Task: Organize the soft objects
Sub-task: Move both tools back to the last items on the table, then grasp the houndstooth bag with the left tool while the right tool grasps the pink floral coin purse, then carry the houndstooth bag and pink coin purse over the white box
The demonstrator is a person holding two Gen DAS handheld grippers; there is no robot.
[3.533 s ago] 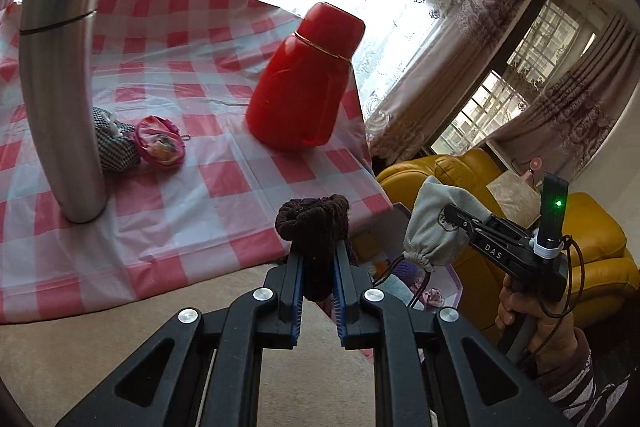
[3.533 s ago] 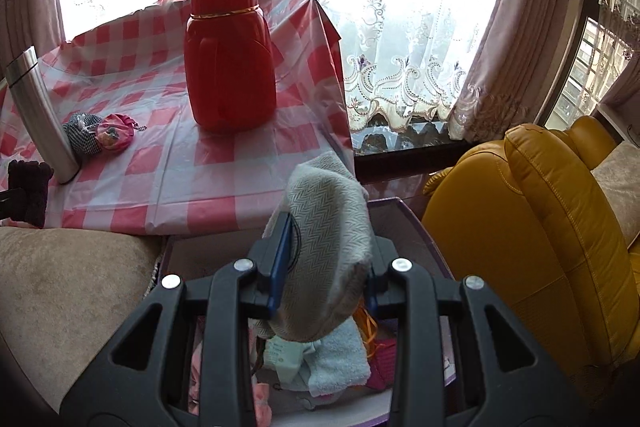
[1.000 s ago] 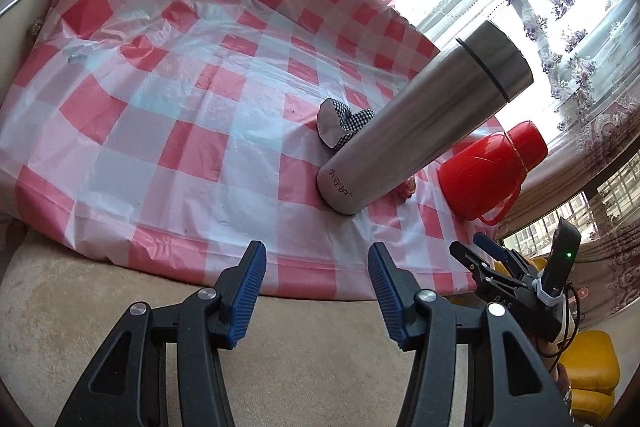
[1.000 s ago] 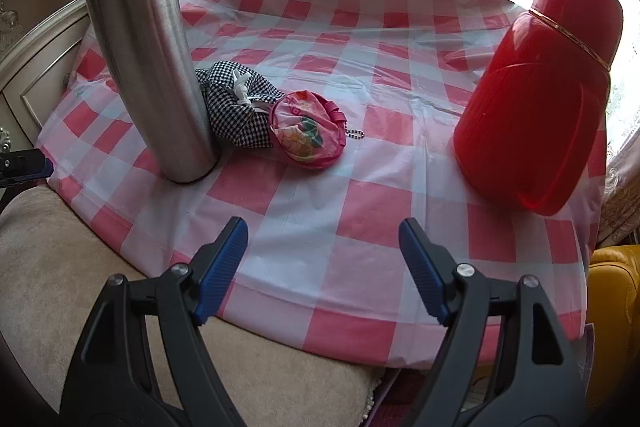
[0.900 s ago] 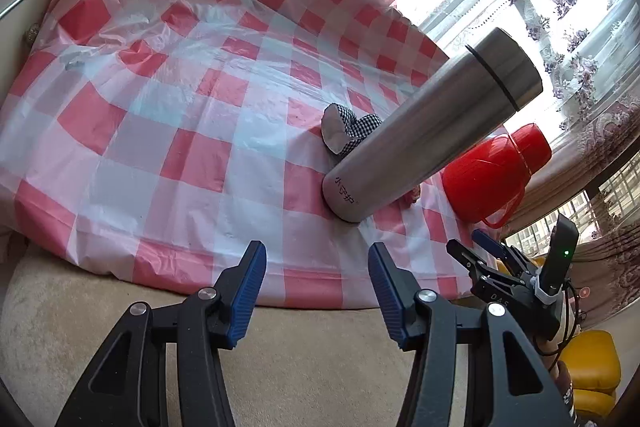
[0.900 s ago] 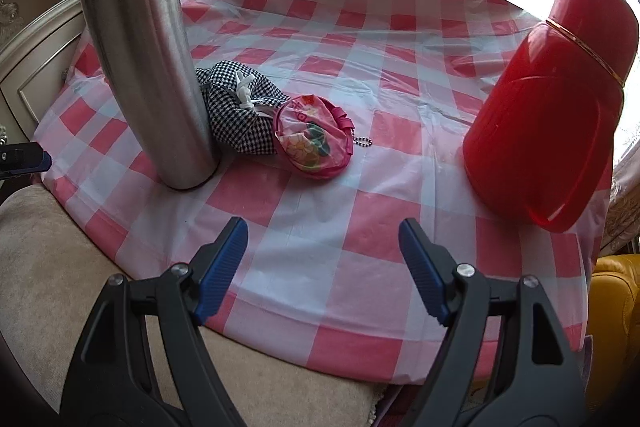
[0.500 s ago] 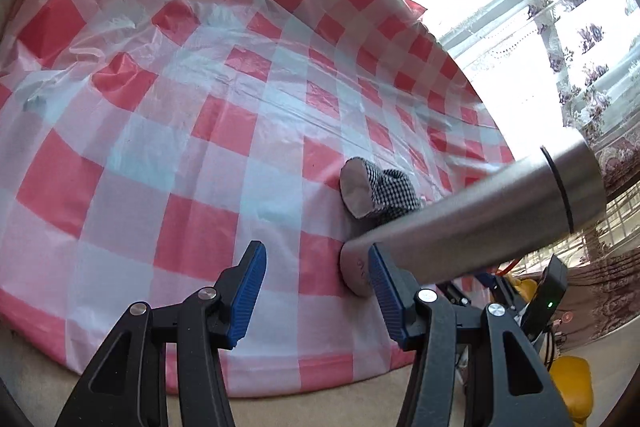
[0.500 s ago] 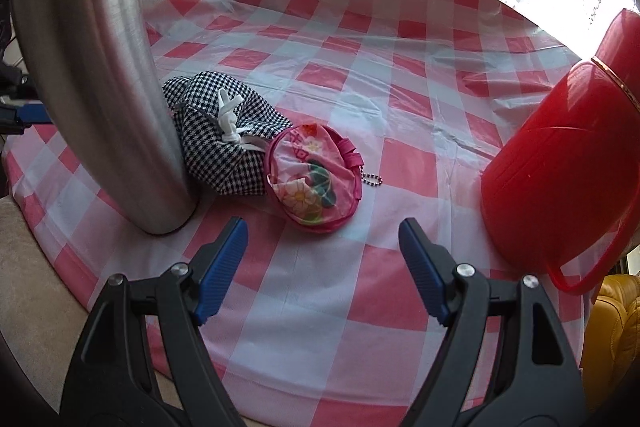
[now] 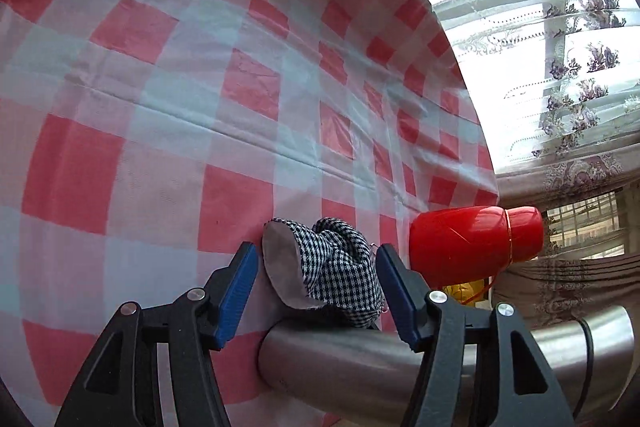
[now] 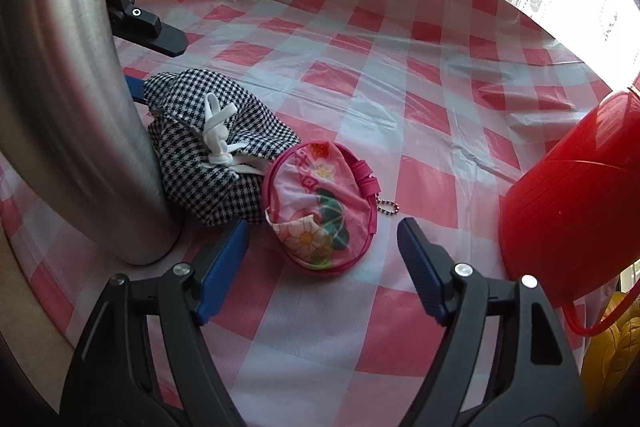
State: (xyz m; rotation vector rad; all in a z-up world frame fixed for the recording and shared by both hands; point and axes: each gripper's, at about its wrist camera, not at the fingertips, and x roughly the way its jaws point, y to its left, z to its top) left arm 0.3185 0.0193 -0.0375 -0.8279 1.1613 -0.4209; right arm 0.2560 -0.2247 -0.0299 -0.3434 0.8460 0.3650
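Note:
A black-and-white checked cloth pouch (image 9: 340,267) lies on the red-and-white checked tablecloth (image 9: 160,115), against a steel flask (image 9: 352,359). My left gripper (image 9: 314,259) is open with its jaws on either side of the pouch. In the right wrist view the same pouch (image 10: 208,147) has a white drawstring and touches a pink flowered pouch (image 10: 320,207). My right gripper (image 10: 322,231) is open, its jaws either side of the pink pouch's near edge. The left gripper's fingers (image 10: 136,15) show behind the flask.
The tall steel flask (image 10: 68,87) stands right beside both pouches. A red plastic jug (image 10: 572,203) stands to the right; it also shows in the left wrist view (image 9: 476,243). Lace curtains and a window lie beyond the table. A yellow sofa (image 10: 612,347) is at lower right.
Both grippers, which earlier let go of a dark cloth and a grey cloth, have moved in over the table. Each now brackets a pouch with open jaws.

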